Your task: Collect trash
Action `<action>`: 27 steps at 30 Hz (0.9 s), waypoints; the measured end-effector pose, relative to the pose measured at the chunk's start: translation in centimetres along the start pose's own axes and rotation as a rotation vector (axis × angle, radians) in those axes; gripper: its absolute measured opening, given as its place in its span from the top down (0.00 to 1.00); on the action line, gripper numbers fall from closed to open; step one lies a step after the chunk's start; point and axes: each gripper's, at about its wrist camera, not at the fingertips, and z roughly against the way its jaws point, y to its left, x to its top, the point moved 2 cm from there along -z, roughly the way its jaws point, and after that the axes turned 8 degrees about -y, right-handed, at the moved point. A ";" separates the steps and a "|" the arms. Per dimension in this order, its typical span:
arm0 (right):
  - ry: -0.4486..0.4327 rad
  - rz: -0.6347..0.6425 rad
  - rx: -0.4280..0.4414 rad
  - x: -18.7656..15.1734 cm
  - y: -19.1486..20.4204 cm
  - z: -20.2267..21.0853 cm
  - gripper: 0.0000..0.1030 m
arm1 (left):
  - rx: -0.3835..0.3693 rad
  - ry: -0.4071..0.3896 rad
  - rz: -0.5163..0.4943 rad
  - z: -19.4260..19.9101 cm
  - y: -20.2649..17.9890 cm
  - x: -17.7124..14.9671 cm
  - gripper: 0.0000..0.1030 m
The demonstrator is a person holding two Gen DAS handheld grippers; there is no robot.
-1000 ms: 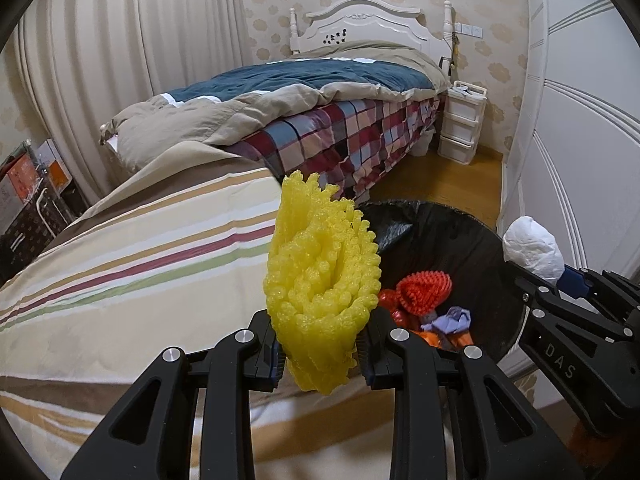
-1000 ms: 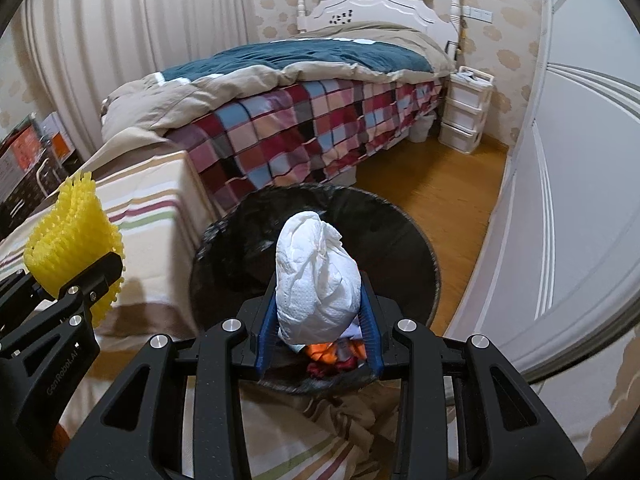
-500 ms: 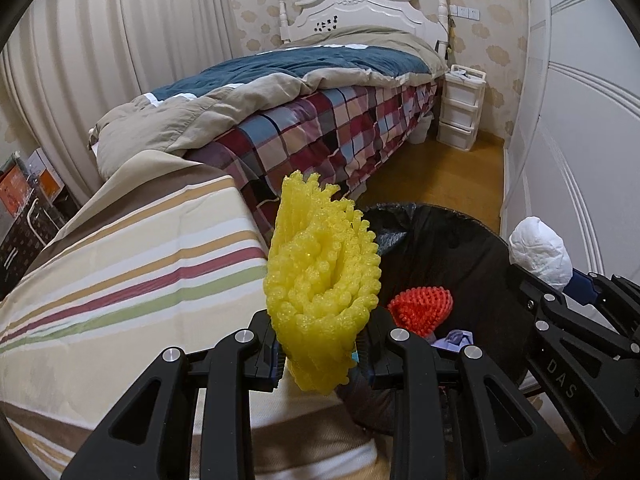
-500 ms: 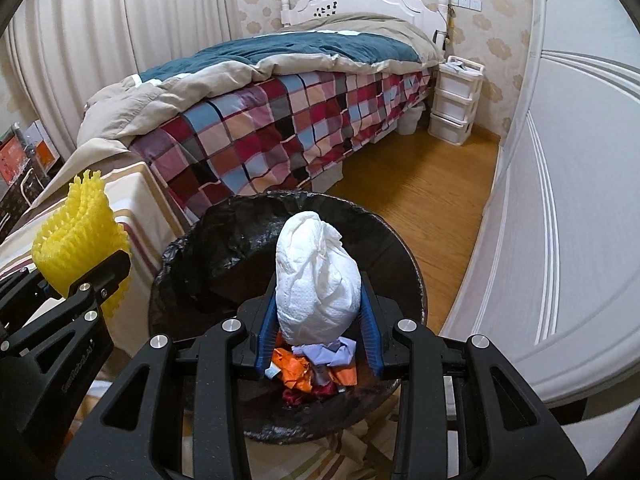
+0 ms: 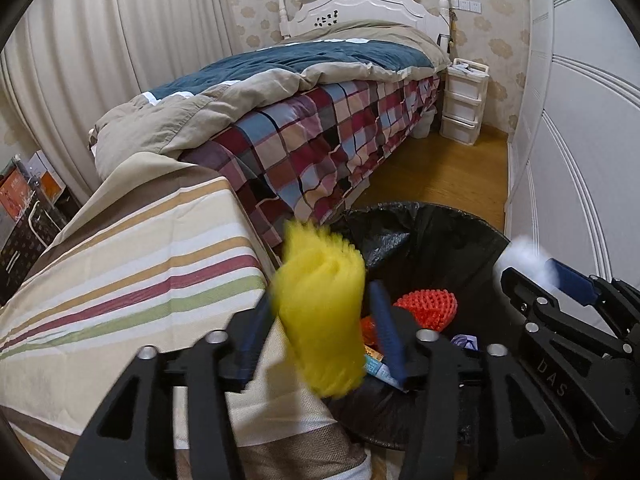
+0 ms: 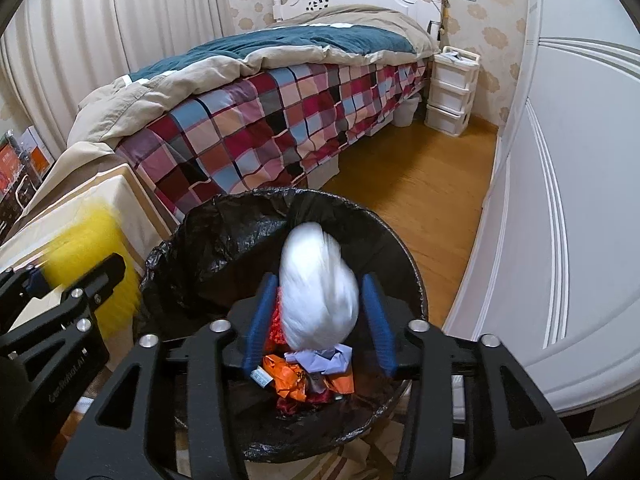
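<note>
Left hand-held gripper: my jaws have just been opening; the blue pads now stand clear of the yellow foam fruit net, which is blurred between them, so I judge it is dropping rather than held.
Right hand-held gripper: jaws have likewise just been opening, with a gap on both sides of the crumpled white tissue wad; it is smeared too, and seems to be falling free.
Why here: I hold both grippers pointed down over the bin so that whatever I let go lands inside.
Bin: round and lined with a black bag, on the floor beside the striped cloth-covered counter. The tissue hangs over its middle; the yellow net sits nearer the rim on the counter side, so it could clip the edge.
Already inside: a red foam net, orange wrappers and pale paper scraps.
Beyond: a bed with a checked blanket, and a white drawer unit by the wall.
</note>
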 end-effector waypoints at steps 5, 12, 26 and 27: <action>-0.005 -0.002 -0.009 0.1 -0.2 0.2 0.50 | 0.007 -0.022 -0.021 0.4 -0.2 0.1 0.32; -0.019 -0.022 -0.037 0.0 -1.0 1.0 0.44 | 0.013 -0.028 -0.016 0.7 0.0 0.3 0.28; -0.043 -0.029 -0.055 -0.5 -0.7 3.2 0.26 | 0.041 -0.056 0.014 3.4 1.5 -0.1 0.23; -0.045 -0.029 -0.052 -0.6 -0.5 3.5 0.26 | 0.045 -0.059 0.018 3.8 1.9 -0.3 0.23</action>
